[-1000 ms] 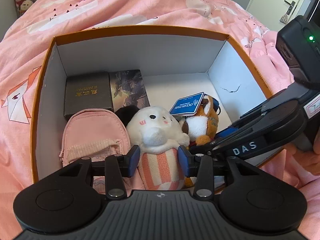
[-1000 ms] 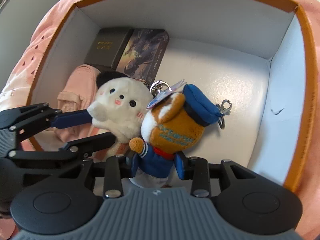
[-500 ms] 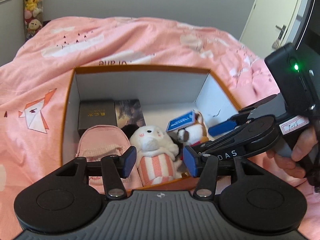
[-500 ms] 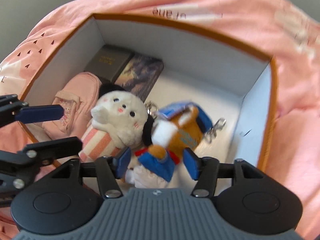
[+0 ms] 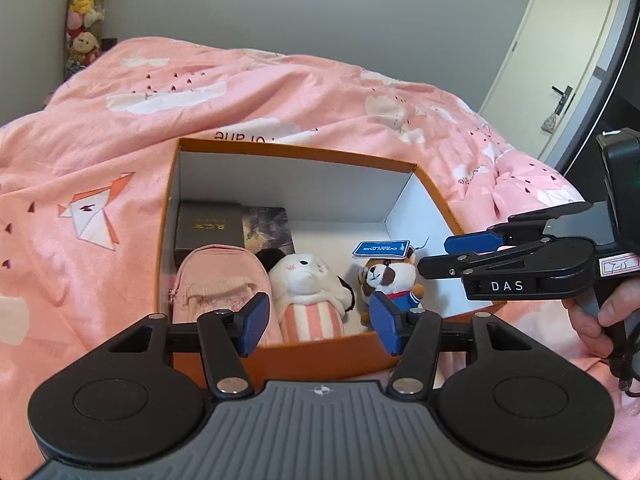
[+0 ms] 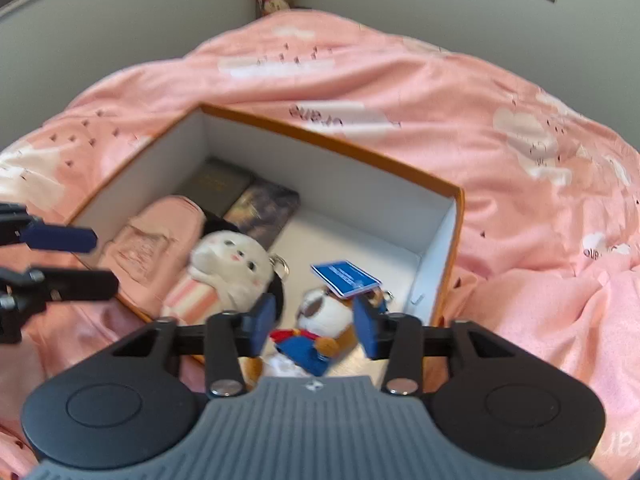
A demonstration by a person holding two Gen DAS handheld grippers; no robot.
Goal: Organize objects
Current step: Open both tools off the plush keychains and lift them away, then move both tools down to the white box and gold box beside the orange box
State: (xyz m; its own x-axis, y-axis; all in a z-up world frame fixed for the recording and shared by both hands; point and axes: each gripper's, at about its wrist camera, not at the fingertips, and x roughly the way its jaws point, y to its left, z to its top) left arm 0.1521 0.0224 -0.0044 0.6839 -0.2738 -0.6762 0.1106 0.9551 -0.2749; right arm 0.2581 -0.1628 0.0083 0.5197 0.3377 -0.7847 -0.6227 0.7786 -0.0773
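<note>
An orange box with white inside walls sits on the pink bedspread. Inside lie a pink pouch, a white plush in a striped cup and a brown dog plush with a blue tag. Two dark flat boxes lie at the back left. My left gripper is open and empty, above the box's near edge. My right gripper is open and empty, just above the dog plush; it shows at the right in the left wrist view.
The pink bedspread surrounds the box. Stuffed toys stand in the far left corner by the grey wall. A white door is at the far right.
Both grippers opened, let go of the white plush and the dog plush, and pulled back and up out of the box. Both plushes now rest inside it.
</note>
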